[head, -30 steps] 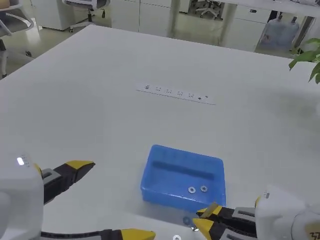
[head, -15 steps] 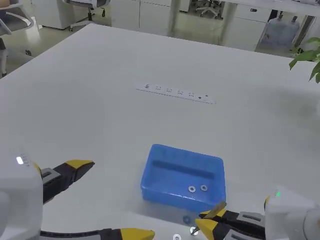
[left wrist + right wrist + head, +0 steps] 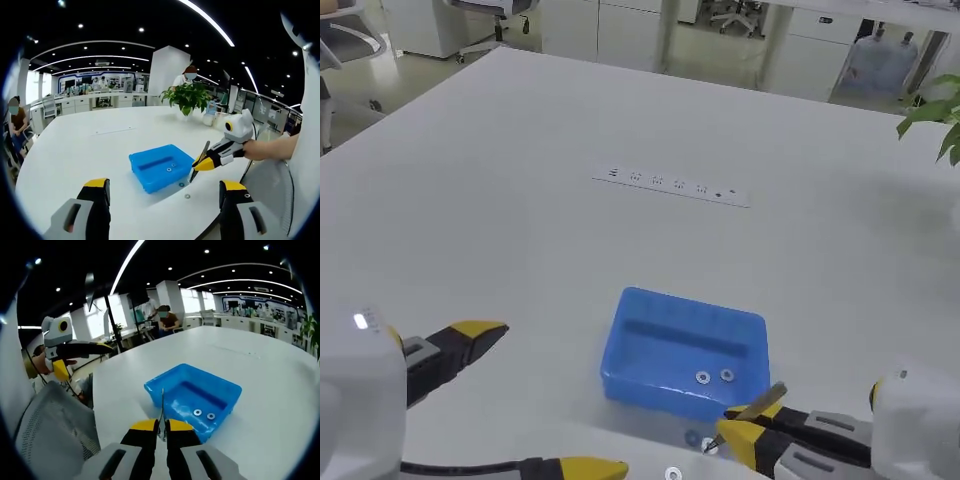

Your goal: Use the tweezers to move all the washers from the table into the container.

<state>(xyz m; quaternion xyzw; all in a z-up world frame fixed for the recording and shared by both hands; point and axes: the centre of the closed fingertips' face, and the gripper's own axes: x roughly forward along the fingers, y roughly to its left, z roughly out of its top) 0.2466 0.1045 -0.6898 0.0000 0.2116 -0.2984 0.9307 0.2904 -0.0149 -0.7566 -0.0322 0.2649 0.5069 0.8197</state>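
With the right tool [image 3: 160, 426] clamped narrow on the tweezers [image 3: 162, 405] and the left tool [image 3: 165, 186] held wide and empty, a washer [image 3: 672, 474] lying on the tabletop [image 3: 520, 230] just before the container [image 3: 613, 358] could be flicked over the near edge by slipping tips, though ample open room is offered beyond.

2 washers [image 3: 703, 378] lie in the container [image 3: 685, 305] — 2 more washers [image 3: 673, 473] on the table [image 3: 520, 200] before it.
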